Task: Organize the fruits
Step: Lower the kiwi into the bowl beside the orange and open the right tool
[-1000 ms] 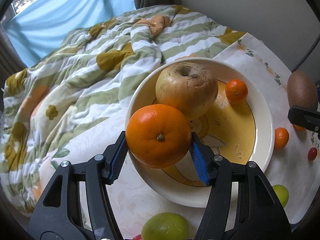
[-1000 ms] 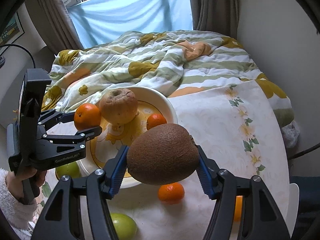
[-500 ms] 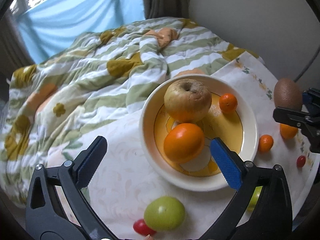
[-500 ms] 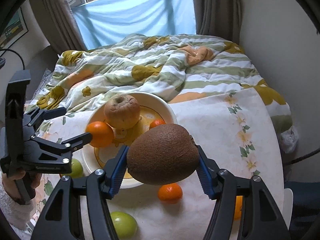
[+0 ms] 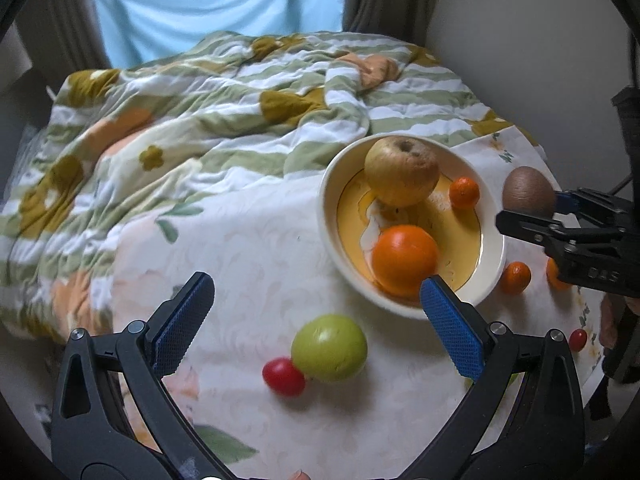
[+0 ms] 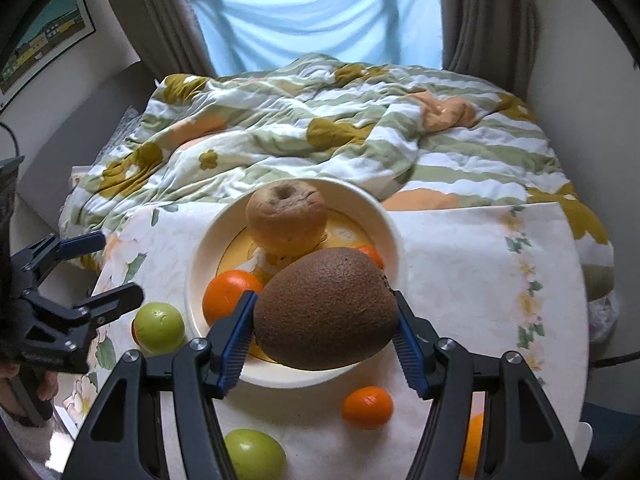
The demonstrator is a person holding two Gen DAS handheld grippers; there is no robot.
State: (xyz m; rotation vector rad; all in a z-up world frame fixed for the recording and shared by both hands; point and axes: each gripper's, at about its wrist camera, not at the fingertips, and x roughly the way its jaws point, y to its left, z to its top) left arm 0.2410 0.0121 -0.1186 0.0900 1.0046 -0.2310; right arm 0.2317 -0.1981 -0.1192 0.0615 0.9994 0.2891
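where a second ago it clenched the orange (image 5: 404, 259), the left gripper (image 5: 316, 316) now hangs wide open and empty; the orange sits in the bowl (image 5: 490, 256). the right gripper (image 6: 326, 334) still grasps the kiwi (image 6: 326, 308).

orange (image 5: 404, 259), wrinkled apple (image 5: 401, 170) in bowl (image 5: 329, 216)

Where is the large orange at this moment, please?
The large orange lies inside the bowl, at its near edge in the left wrist view, in front of the apple and just beyond the open left gripper.
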